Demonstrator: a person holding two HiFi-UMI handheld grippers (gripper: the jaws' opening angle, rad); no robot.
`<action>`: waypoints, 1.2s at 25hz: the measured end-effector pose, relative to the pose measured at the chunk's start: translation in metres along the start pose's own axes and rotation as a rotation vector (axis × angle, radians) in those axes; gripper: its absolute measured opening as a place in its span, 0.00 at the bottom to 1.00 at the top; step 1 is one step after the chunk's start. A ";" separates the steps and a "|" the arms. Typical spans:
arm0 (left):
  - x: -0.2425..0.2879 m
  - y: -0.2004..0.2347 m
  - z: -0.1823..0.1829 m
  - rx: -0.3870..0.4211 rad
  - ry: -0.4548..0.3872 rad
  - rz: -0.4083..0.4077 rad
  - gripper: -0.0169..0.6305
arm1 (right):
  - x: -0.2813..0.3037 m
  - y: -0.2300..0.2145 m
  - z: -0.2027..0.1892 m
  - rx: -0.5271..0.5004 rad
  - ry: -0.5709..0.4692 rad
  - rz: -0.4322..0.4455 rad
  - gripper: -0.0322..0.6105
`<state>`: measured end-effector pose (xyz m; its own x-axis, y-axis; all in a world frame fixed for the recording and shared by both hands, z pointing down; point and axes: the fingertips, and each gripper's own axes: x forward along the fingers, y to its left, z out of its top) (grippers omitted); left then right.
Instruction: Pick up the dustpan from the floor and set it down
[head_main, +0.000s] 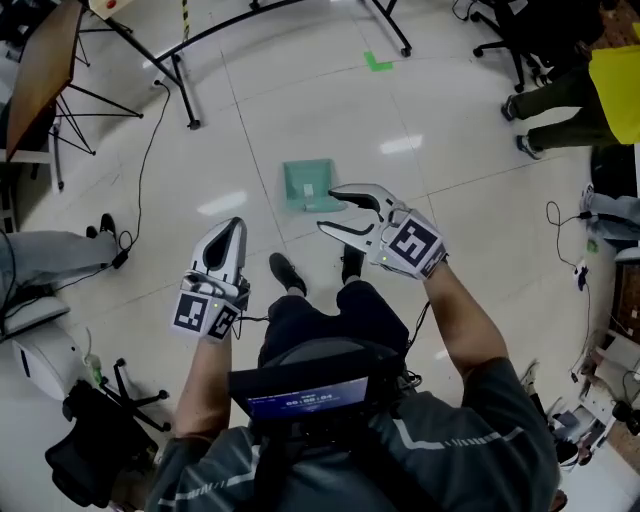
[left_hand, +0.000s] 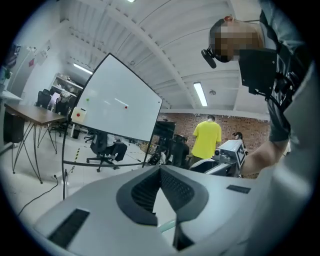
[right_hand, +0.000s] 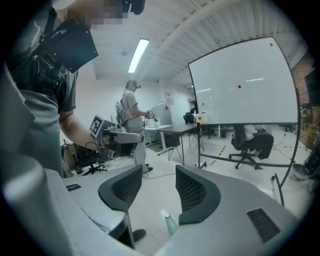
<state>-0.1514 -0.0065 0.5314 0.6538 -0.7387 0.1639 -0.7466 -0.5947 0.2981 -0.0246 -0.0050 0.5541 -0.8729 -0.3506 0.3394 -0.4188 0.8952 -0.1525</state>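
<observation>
The pale green dustpan (head_main: 308, 185) lies flat on the white tiled floor in front of the person's feet. In the head view my right gripper (head_main: 330, 209) hangs just right of and nearer than the pan, jaws wide apart and empty. In the right gripper view (right_hand: 158, 187) the gap between the jaws shows only floor, with a greenish piece of the dustpan (right_hand: 169, 221) low between them. My left gripper (head_main: 234, 224) is at the left, well apart from the pan. Its jaws meet at the tips in the left gripper view (left_hand: 160, 172), with nothing held.
The person's two black shoes (head_main: 287, 272) (head_main: 352, 262) stand just behind the pan. A whiteboard stand's black legs (head_main: 185, 85) and a cable (head_main: 145, 150) cross the floor at far left. A wooden desk (head_main: 40, 60) is at top left; a seated person (head_main: 560, 95) is at top right.
</observation>
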 end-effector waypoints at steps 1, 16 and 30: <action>0.007 0.008 -0.019 -0.004 0.007 0.010 0.06 | 0.009 -0.006 -0.021 0.007 0.010 0.019 0.42; 0.095 0.086 -0.267 -0.105 0.166 -0.009 0.06 | 0.124 -0.081 -0.295 -0.142 0.305 0.123 0.47; 0.122 0.102 -0.305 -0.164 0.209 -0.033 0.06 | 0.152 -0.088 -0.339 -0.175 0.315 0.177 0.29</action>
<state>-0.1103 -0.0610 0.8690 0.7011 -0.6283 0.3372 -0.7061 -0.5455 0.4516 -0.0350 -0.0439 0.9338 -0.7967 -0.1094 0.5944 -0.1962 0.9770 -0.0832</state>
